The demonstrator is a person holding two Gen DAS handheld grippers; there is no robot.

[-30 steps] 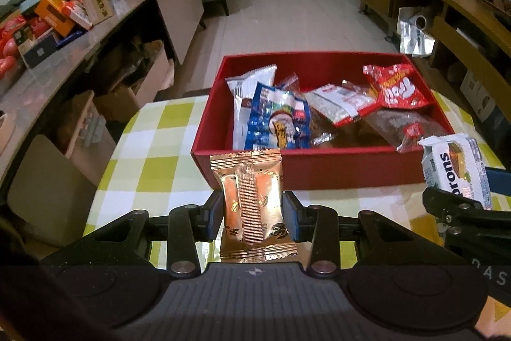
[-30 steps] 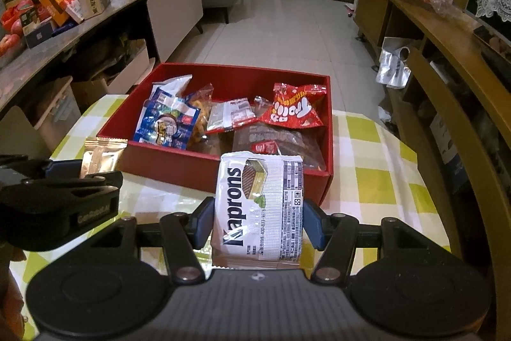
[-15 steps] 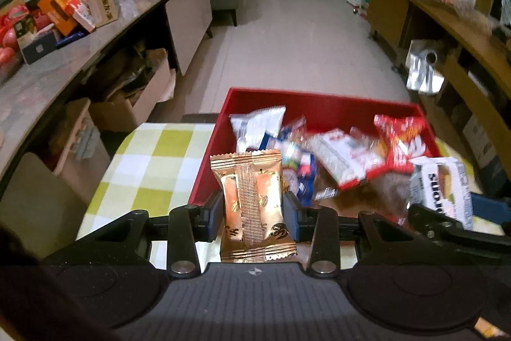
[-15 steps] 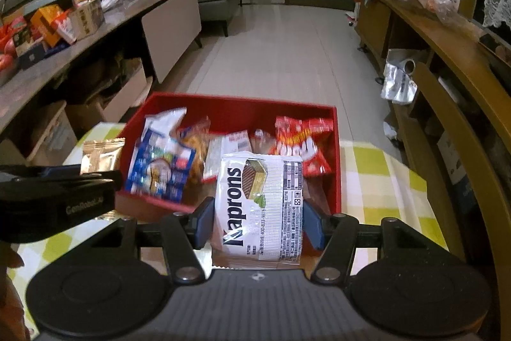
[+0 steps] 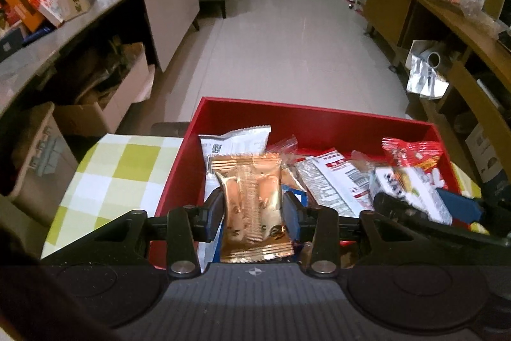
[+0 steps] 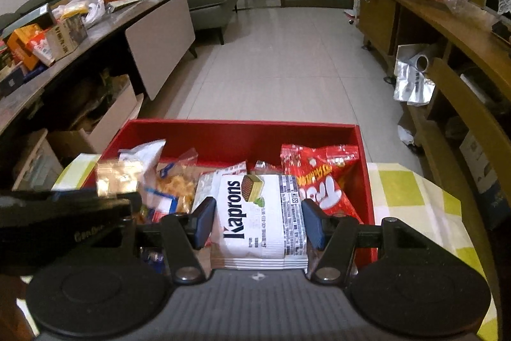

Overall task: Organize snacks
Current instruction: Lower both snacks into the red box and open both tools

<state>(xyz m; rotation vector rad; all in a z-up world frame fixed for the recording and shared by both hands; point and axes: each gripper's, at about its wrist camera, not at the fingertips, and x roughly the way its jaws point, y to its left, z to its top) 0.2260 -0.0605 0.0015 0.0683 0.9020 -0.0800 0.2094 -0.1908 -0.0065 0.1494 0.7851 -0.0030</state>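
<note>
A gold foil snack packet [image 5: 252, 200] stands upright between the pads of my left gripper [image 5: 252, 210], whose jaws are opening while the pads still touch its sides. It hangs over the left part of the red box [image 5: 313, 117], which holds several snack bags. My right gripper [image 6: 258, 219] is shut on a white Kaprons wafer packet [image 6: 258, 213] above the middle of the red box [image 6: 242, 130], beside a red snack bag [image 6: 322, 178]. In the left wrist view the Kaprons packet [image 5: 412, 190] shows blurred at the right.
The box sits on a table with a yellow-green checked cloth [image 5: 118, 174]. A long counter [image 6: 64, 59] with cartons runs along the left, and wooden shelving [image 6: 453, 59] along the right. Tiled floor [image 6: 281, 59] lies beyond the table.
Both grippers have moved forward with their packets, from in front of the box's near wall to above its inside. The left jaws look slightly wider.
</note>
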